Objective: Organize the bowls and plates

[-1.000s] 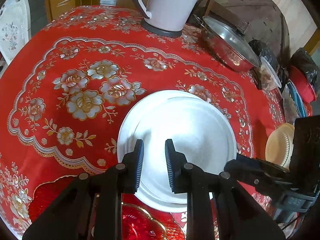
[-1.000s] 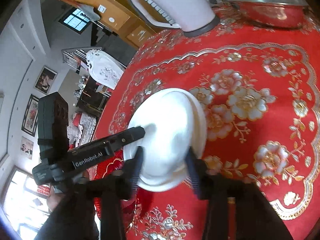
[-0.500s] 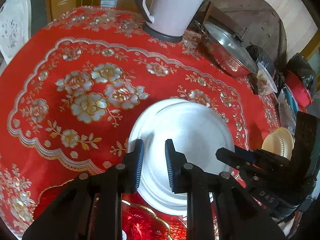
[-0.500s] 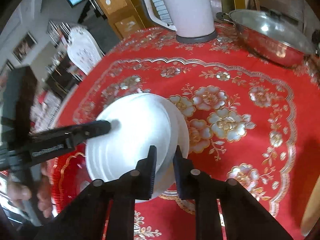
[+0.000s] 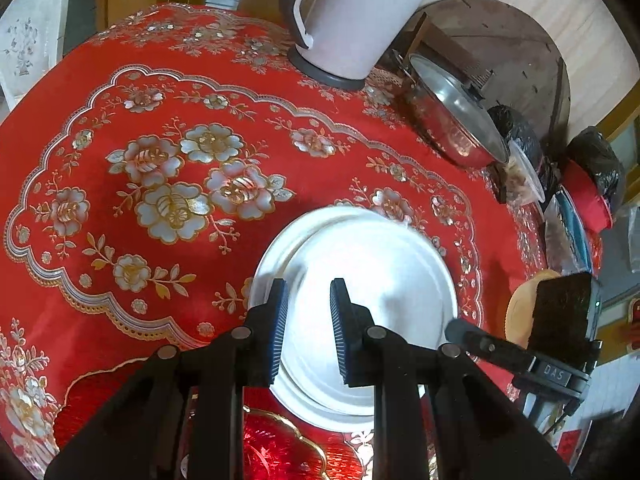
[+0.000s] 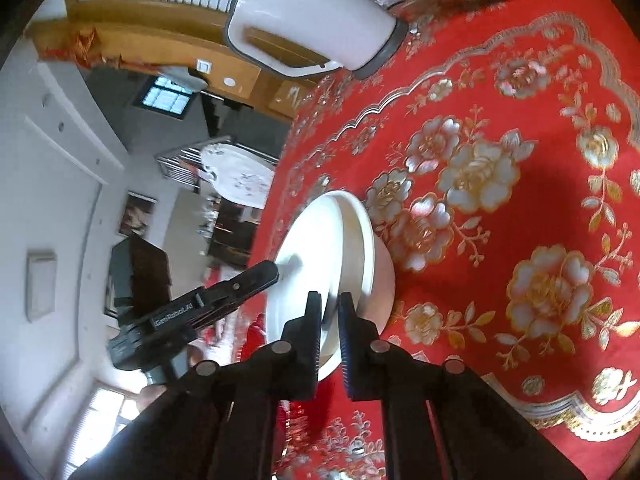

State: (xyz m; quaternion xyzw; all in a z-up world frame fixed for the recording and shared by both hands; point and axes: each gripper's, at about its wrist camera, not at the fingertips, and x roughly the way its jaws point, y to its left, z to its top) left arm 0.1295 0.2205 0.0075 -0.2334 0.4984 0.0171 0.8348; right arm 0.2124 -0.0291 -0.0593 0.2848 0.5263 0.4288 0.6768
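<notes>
We pinch the top plate's [image 6: 320, 264] rim in our right claw [image 6: 329, 320] to seat it squarely on the stack, while our left claw [image 5: 307, 328] hovers spread above it.

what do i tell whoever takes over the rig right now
Left tool: open over the top plate, holding nothing.
Right tool: shut on the top plate's rim, holding it tilted above the lower white dish.
Both dishes are near the edge of the red table.
Done: top plate gripped.
Left: seat it flat or lift it away; which one isn't clear from here.
</notes>
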